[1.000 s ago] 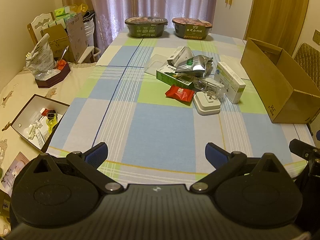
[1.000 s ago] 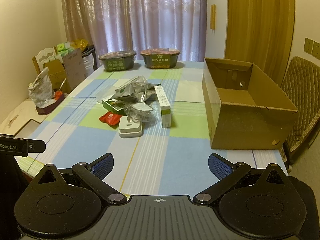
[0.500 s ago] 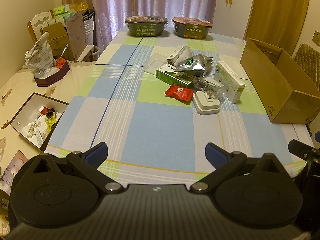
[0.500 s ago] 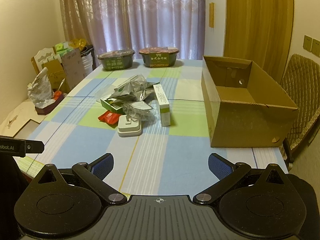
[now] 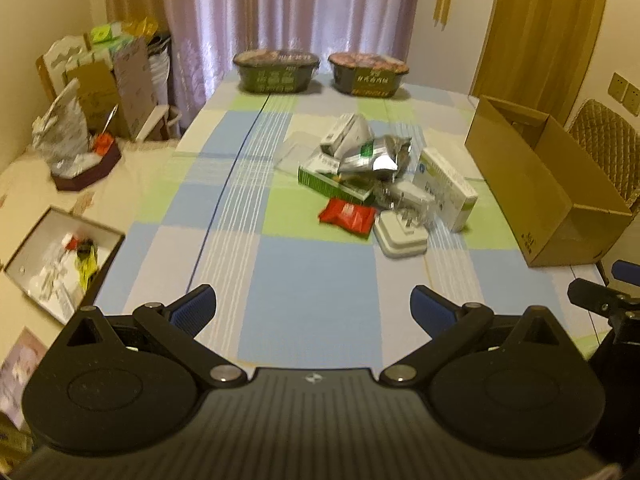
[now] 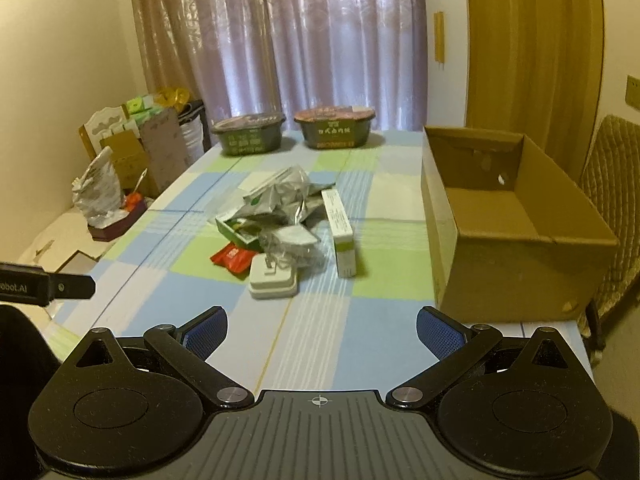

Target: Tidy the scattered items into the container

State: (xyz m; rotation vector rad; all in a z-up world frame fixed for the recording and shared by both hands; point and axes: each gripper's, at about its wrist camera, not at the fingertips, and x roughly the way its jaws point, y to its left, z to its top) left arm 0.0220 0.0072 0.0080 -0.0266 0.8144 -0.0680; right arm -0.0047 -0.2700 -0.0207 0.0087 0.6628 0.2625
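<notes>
The left tongs point(image 5: 313, 304) are spread wide, the two blue-padded fingertips point(image 5: 193, 307) far apart with nothing between them. They hang level above the near edge of the surface point(image 5: 312, 320), pointing forward along it and touching nothing. The right tongs point(image 6: 322, 330) are spread just as wide, their blue pads point(image 6: 438, 334) also bare and empty, held above the near edge and aimed the same way. The two tools sit side by side: part of the right one shows at the right border of the left view, and a black bar of the left one pokes in at the left border of the right view.
</notes>
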